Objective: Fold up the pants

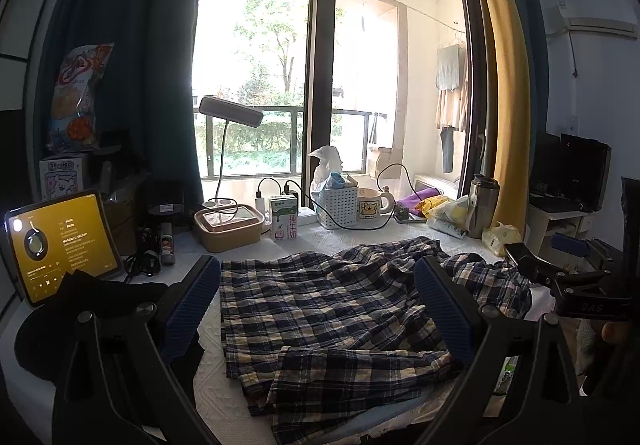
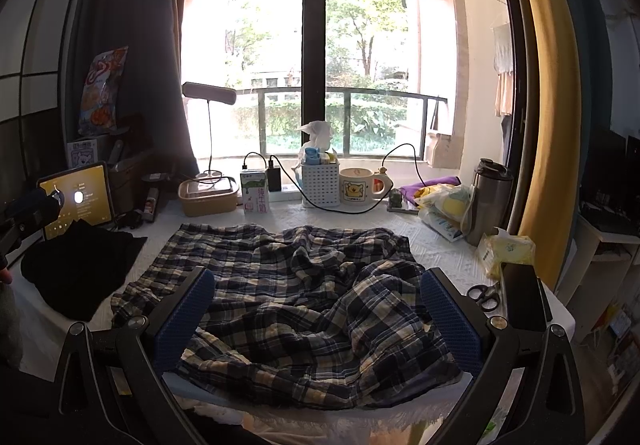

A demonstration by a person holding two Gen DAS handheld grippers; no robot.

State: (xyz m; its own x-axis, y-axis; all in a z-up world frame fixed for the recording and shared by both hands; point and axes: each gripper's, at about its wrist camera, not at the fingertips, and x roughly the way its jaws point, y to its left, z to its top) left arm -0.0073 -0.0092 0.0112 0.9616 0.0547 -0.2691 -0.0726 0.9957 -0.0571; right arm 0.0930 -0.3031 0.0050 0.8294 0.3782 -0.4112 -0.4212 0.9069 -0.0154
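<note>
1. Plaid pants lie rumpled on the white table, reaching its near edge.
2. My left gripper and right gripper hover over them, jaws apart, holding nothing.
3. At the far edge, a white basket holds tissues.

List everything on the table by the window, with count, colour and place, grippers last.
plaid pants: 1, navy and cream, crumpled mid-table
black garment: 1, black, left of the pants
tablet: 1, yellow screen, left edge
milk carton: 1, white and green, back centre
lunch box: 1, tan, left of the carton
basket: 1, white, back centre
mug: 1, cream, right of the basket
tumbler: 1, steel, back right
scissors: 1, black, right edge
left hand-held gripper: open, above the pants
right hand-held gripper: open, above the pants
</note>
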